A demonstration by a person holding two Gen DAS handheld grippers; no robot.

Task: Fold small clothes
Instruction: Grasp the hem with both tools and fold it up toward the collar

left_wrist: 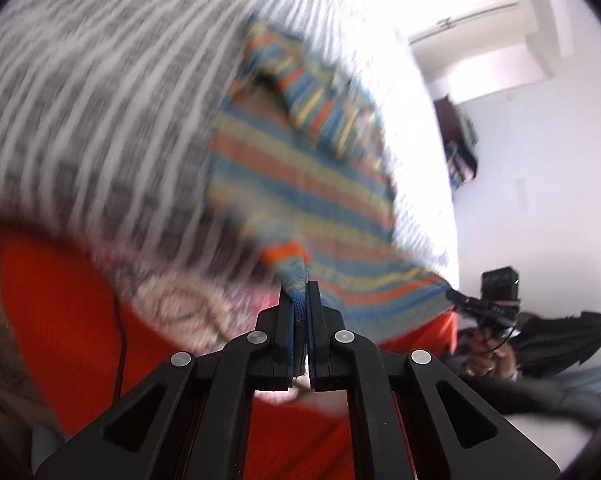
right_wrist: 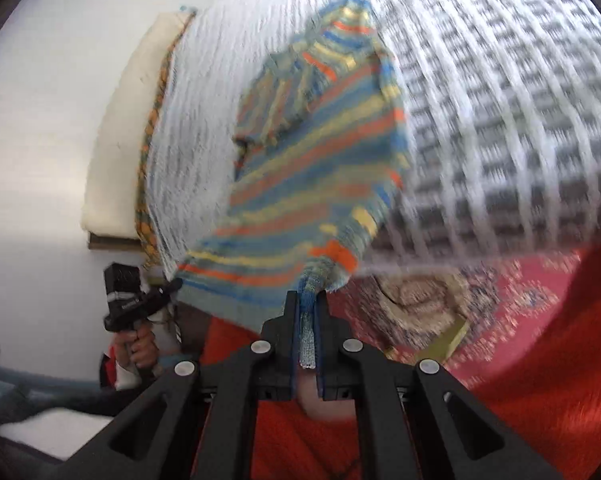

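Evidently both the left gripper and right gripper are pinching one hem of the small blue-orange-yellow striped knit garment, which is stretching away over the grey-and-white checked bedcover.

Under me lies a bed cover, white with a grey check, blurred and washed out by bright light toward one o'clock in my left view. Below it at seven o'clock sits a red patterned rug with a cream medallion, and plain orange-red cloth beside that. White walls fill the three o'clock side of the left view, with white cupboard doors at one o'clock and something dark hanging on the wall. In the right view a cream mattress edge runs along nine o'clock against a white wall.
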